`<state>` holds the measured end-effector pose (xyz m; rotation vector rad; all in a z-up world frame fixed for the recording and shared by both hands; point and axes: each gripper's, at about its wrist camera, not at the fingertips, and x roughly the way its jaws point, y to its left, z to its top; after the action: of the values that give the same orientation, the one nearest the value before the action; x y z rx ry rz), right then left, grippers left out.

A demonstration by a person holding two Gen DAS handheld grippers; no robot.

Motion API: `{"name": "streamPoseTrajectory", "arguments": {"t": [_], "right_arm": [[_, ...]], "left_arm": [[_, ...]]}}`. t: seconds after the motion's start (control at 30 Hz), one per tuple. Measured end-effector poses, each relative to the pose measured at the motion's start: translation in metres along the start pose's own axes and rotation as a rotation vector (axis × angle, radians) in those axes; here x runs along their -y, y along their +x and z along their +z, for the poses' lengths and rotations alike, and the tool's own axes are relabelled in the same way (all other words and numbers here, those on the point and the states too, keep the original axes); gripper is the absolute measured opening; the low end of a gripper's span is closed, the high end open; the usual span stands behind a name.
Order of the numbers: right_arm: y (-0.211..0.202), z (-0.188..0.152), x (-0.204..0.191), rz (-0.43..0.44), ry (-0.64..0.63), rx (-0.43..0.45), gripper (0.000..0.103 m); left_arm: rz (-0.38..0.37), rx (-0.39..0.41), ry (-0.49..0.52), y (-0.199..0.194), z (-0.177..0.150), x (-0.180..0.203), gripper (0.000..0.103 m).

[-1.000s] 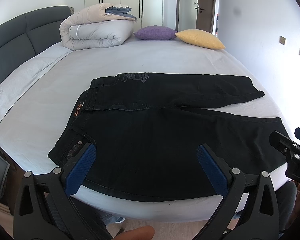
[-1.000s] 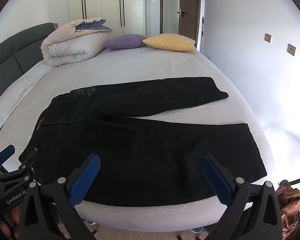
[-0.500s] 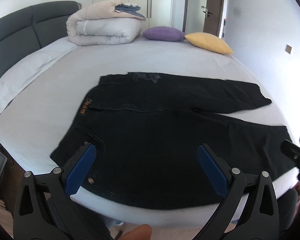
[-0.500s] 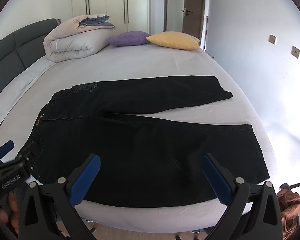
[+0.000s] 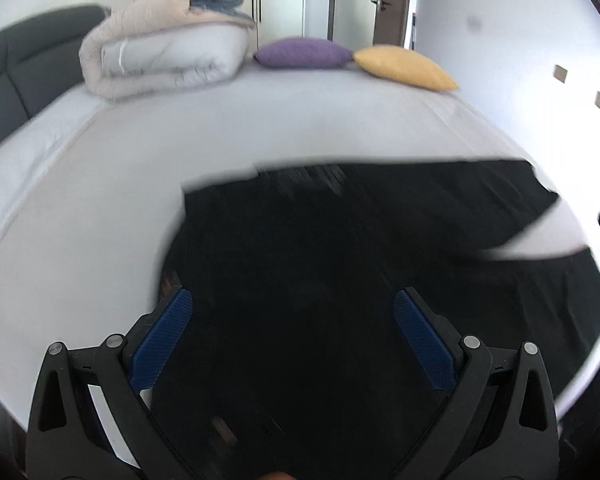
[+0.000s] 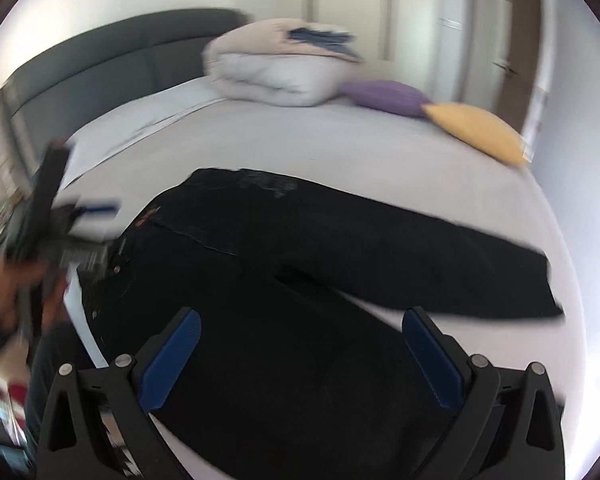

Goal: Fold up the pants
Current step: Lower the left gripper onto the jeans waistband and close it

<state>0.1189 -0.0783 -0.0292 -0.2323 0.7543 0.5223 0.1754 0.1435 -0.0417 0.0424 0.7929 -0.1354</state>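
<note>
Black pants (image 5: 340, 240) lie spread flat on the white bed (image 5: 100, 200), waist to the left and the two legs running right. My left gripper (image 5: 292, 294) hovers low over the waist end, open, with nothing between its blue pads (image 5: 164, 340). In the right wrist view the pants (image 6: 300, 272) fill the lower middle, and my right gripper (image 6: 302, 314) hangs open above the near leg. The left gripper (image 6: 56, 224) shows there as a blur at the far left, held by a hand (image 6: 4, 296). Both views are smeared by motion.
A rolled duvet (image 5: 164, 48), a purple cushion (image 5: 304, 53) and a yellow cushion (image 5: 404, 68) lie at the far side of the bed. A grey headboard (image 6: 100, 68) runs along the left. A door (image 5: 392, 4) stands behind. The bed's near edge is just below the pants.
Both grippers have moved forward and down toward the pants, which now fill more of each view. The right wrist view has swung left toward the waist. Both stay open.
</note>
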Motion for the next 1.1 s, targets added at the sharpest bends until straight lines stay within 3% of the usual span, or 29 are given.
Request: {"name": "streamPoseTrajectory", "arguments": {"t": [0.2, 0.3, 0.4, 0.47, 0.57, 0.6, 0.7, 0.87, 0.93, 1.1], "right_arm": [[0.043, 0.034, 0.040, 0.073, -0.095, -0.040, 0.098], [0.064, 0.043, 0.063, 0.116, -0.086, -0.063, 0.098], [0.087, 0.047, 0.084, 0.141, -0.091, -0.082, 0.097], [0.103, 0.051, 0.094, 0.168, -0.088, -0.092, 0.090], [0.125, 0.056, 0.104, 0.195, -0.079, -0.111, 0.082], [0.132, 0.058, 0.105, 0.209, -0.076, -0.113, 0.080], [0.145, 0.063, 0.107, 0.241, -0.086, -0.107, 0.078], [0.164, 0.073, 0.105, 0.279, -0.125, -0.108, 0.078], [0.172, 0.078, 0.106, 0.284, -0.122, -0.114, 0.077], [0.187, 0.088, 0.100, 0.282, -0.125, -0.124, 0.075]], "left_arm": [[-0.144, -0.057, 0.117, 0.080, 0.094, -0.057, 0.098], [-0.243, -0.168, 0.185, 0.133, 0.122, -0.073, 0.098], [-0.257, -0.269, 0.312, 0.176, 0.134, -0.069, 0.098], [-0.296, -0.331, 0.351, 0.201, 0.137, -0.072, 0.097], [-0.297, -0.420, 0.425, 0.237, 0.133, -0.073, 0.087], [-0.310, -0.444, 0.427, 0.246, 0.132, -0.075, 0.082], [-0.382, -0.478, 0.375, 0.264, 0.136, -0.086, 0.081], [-0.415, -0.498, 0.340, 0.280, 0.149, -0.097, 0.078], [-0.412, -0.498, 0.358, 0.286, 0.152, -0.092, 0.056], [-0.417, -0.468, 0.270, 0.289, 0.160, -0.102, 0.023]]}}
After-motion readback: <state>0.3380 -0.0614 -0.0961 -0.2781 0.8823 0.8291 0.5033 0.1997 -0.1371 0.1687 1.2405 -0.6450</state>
